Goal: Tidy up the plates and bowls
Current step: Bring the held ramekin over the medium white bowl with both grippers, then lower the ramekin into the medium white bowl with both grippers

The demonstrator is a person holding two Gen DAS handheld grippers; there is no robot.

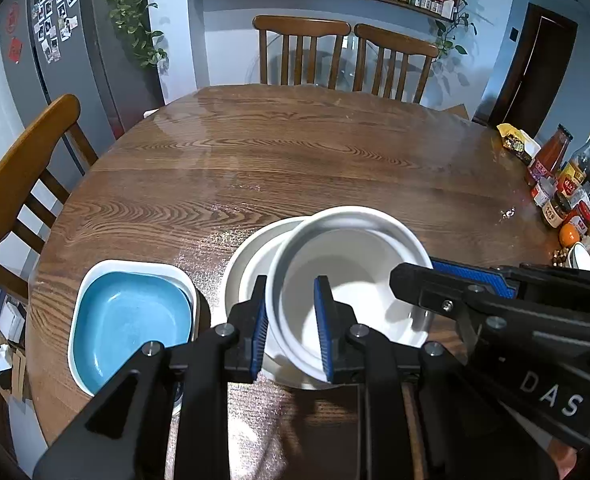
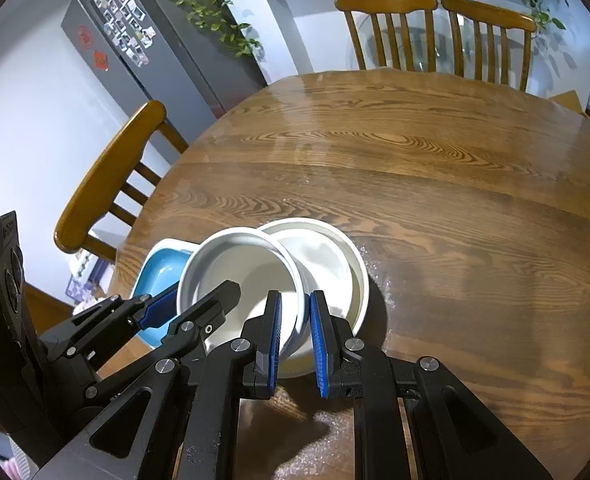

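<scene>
Tongs on both sides pinch one round white ceramic bowl point(image 1: 347, 280): the left gripper point(image 1: 291, 328) clamps its blue-padded fingers over the rim at about seven o'clock of the bowl, one finger outside the wall and one inside, while the right gripper point(image 2: 295, 336) bites the rim at about four o'clock in the same way. In the left wrist view the right gripper point(image 1: 431, 280) reaches in from three o'clock. The held bowl sits tilted, partly over a second round white ceramic bowl point(image 1: 251, 264) that rests on the round brown wooden table point(image 1: 295, 160), its far rim showing at ten o'clock of the held one. Just beside this pair, at nine o'clock, lies a square blue dish with a white rim point(image 1: 131, 320), also on the table. Wooden slat-back chairs point(image 1: 303, 52) stand at twelve o'clock beyond the table edge, and sauce bottles and jars point(image 1: 559, 184) crowd the table's edge at three o'clock.
</scene>
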